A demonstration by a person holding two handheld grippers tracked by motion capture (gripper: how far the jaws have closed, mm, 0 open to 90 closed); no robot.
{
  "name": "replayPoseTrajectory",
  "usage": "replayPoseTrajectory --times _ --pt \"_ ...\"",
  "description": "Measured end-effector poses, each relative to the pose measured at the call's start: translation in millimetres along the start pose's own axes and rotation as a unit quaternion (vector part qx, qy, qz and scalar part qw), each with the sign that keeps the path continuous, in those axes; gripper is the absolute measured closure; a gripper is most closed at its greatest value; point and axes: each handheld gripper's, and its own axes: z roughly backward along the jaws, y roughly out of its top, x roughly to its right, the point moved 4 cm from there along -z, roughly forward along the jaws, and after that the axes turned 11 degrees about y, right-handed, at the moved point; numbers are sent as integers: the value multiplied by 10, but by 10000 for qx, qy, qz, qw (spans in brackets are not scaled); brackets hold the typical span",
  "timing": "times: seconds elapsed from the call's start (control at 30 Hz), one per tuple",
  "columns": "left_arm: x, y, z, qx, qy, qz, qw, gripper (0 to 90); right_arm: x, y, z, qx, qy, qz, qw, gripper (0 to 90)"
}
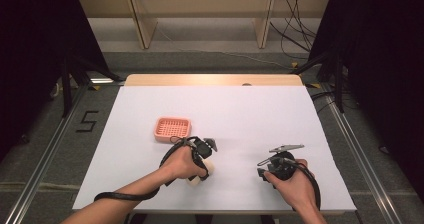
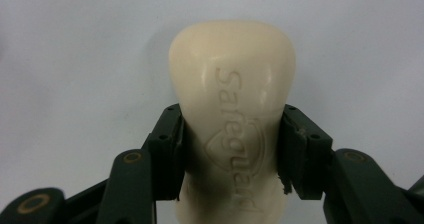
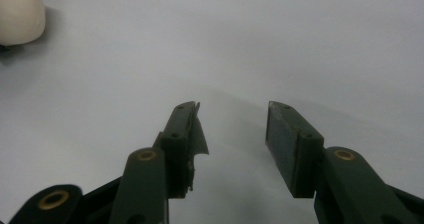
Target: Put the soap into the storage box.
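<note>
left gripper (image 2: 231,149) jaws clamp soap bar (image 2: 232,114) embossed "safeguard".

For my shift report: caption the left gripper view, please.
Left gripper shut on a cream soap bar embossed "Safeguard", over the white table.

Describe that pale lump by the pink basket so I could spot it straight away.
On the white table sheet, look near the front, just below the small pink slotted plastic basket. There the left tool is shut on a cream-coloured bar of soap. It is smooth and rounded, with "Safeguard" pressed into its face, unlike the ridged pink basket.
</note>
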Motion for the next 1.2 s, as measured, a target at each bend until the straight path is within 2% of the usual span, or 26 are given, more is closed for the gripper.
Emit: replayPoseTrajectory --times 0.1,0.23,0.3,0.37,0.43,0.57,0.6,0.83,0.9,0.93,1.03,1.13,1.17,1.2 --pt "-7 -10 32 42 43 -135 9999 495 1 0 1 0 -3 3 10000 562" --pt "-10 -22 51 115 56 -101 9999 495 2 -2 2 2 -4 4 10000 561" --pt "-31 -30 66 144 83 -158 9997 495 1 1 -4 52 53 8 10000 561" --pt "-45 -39 79 161 92 -138 9997 495 7 3 -7 82 25 74 9999 560" --pt "-65 -50 94 166 107 -162 9997 495 1 -2 0 -8 -8 -14 10000 559" --pt "-102 -70 137 233 121 -132 9996 495 4 5 -7 88 16 56 9999 558" --pt "-107 -72 143 241 136 -118 9995 495 -6 0 -3 51 24 -17 10000 557" --pt "-141 -86 188 300 154 -115 9994 495 2 -1 -3 15 -8 -4 10000 555" --pt "-153 -93 204 320 170 -103 9993 495 2 1 -14 83 74 16 9999 554" --pt "-166 -102 219 319 170 -101 9993 495 10 -4 -11 15 -91 5 10000 551" --pt "-185 -110 233 324 188 -90 9993 495 14 1 -21 87 -62 44 9999 551" --pt "-222 -124 254 335 231 -157 9990 495 6 0 -12 74 14 44 10000 551" --pt "-222 -128 258 357 235 -114 9990 495 -2 1 -13 83 5 -20 10000 551" --pt "-238 -131 264 360 262 -183 9988 495 4 1 -16 85 -24 -5 10000 550"
